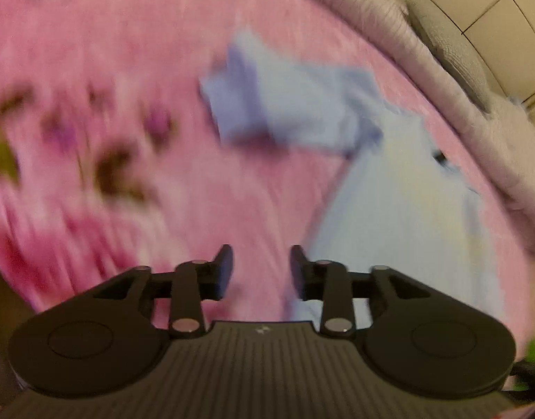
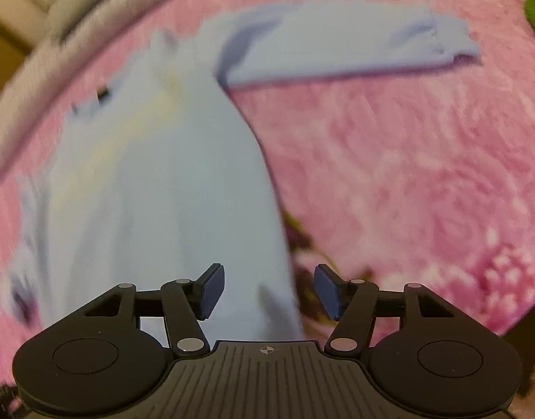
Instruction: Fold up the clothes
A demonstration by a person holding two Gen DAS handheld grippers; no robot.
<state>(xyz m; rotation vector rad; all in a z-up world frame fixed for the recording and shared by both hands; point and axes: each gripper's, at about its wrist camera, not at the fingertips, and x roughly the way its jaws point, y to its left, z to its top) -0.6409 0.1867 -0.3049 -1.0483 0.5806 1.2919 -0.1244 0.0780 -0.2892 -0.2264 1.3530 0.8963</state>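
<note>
Pale blue long-sleeved cotton top (image 2: pixel 155 181) lies flat on pink plush floral blanket (image 2: pixel 389 160), one sleeve (image 2: pixel 337 38) flung sideways; left claw (image 1: pixel 261 272) and right claw (image 2: pixel 269 291) both released, empty—best pinch sleeve cuff next, fold inward across body.

1. A long-sleeved garment (image 2: pixel 155 181) lies flat on a blanket (image 2: pixel 389 160) that covers a bed.
2. In the right wrist view its body runs from 6 o'clock up toward 11 o'clock, and one sleeve (image 2: pixel 337 42) stretches from 12 o'clock out to 2 o'clock.
3. In the left wrist view the garment (image 1: pixel 400 209) lies from 5 o'clock toward 1 o'clock, with the sleeve (image 1: pixel 288 104) reaching to 12 o'clock.
4. The blanket's edge (image 1: pixel 452 104) runs past the garment at 2 o'clock, with tiled floor (image 1: pixel 494 10) beyond.
5. The right gripper (image 2: pixel 269 291) hangs over the garment's side edge, fingers apart, nothing between them.
6. The left gripper (image 1: pixel 261 272) hangs over blanket just beside the garment's edge, fingers apart.
</note>
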